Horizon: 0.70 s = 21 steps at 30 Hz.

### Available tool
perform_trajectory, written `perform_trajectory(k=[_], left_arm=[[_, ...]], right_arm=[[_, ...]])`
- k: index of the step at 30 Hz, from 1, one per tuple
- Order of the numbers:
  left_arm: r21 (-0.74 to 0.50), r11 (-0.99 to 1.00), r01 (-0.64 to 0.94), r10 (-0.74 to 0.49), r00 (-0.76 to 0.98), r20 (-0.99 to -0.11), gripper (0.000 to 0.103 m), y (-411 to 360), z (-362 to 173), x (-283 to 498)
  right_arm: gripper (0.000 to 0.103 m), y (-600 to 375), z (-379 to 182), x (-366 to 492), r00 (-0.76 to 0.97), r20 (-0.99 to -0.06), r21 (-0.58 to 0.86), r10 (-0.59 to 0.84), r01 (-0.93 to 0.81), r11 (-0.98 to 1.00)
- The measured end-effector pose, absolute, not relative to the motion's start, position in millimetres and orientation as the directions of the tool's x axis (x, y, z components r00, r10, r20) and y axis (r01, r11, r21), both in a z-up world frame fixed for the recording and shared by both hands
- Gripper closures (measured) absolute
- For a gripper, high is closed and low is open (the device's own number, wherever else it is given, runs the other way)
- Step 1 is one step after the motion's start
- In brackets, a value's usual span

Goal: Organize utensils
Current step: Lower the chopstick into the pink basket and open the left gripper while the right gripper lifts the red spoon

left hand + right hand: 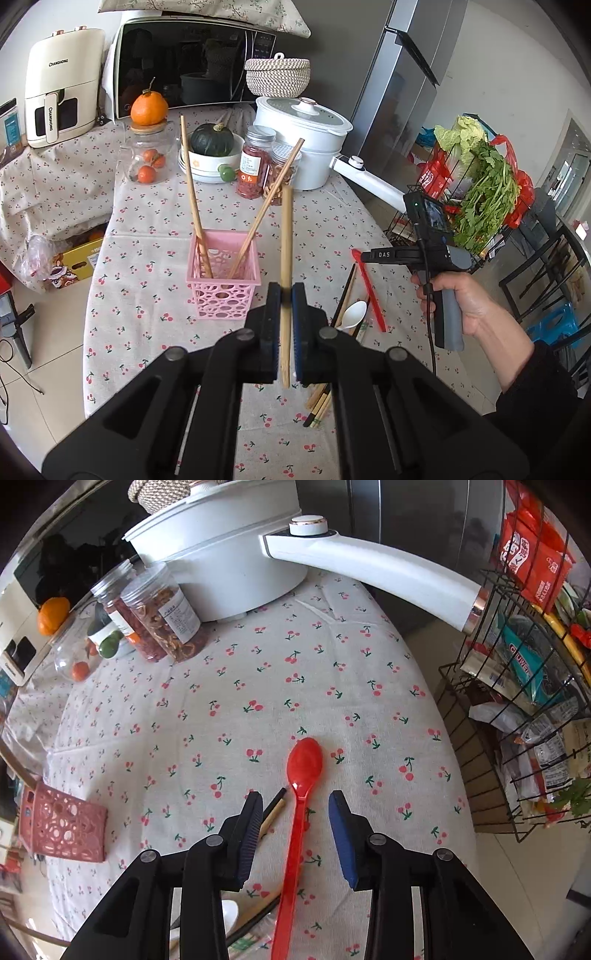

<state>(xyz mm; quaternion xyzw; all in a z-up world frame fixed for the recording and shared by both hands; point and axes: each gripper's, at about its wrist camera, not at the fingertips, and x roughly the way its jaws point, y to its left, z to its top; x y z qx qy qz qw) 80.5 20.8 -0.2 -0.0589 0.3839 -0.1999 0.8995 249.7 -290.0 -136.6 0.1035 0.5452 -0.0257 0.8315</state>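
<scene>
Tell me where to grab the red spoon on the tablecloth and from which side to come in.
Take the red spoon by its straight handle, just behind the bowl, coming down from above. It lies flat on the tablecloth, and the right gripper already straddles the handle with jaws open. The handle is narrow and even; the bowl is wider and rounded, probably likelier to slip.

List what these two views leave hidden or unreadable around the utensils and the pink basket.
- Left wrist view: the loose chopsticks are mostly covered by the left gripper, so no count.
- Left wrist view: the lower ends of the two chopsticks in the pink basket sit behind its wall.
- Right wrist view: the red spoon handle runs off the bottom edge.
- Right wrist view: the white spoon is largely behind the right gripper.
</scene>
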Motion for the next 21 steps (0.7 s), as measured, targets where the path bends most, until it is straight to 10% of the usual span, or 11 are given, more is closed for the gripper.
perform_trajectory(k=[21], left_arm=[[-0.303,0.91,0.283,-0.413,0.684,-0.602,0.096,46.1,18.6,86.2]], right_arm=[[0.078,-283.6,-91.4,212.6,0.554,-0.827,0.179,0.096,0.097,0.979]])
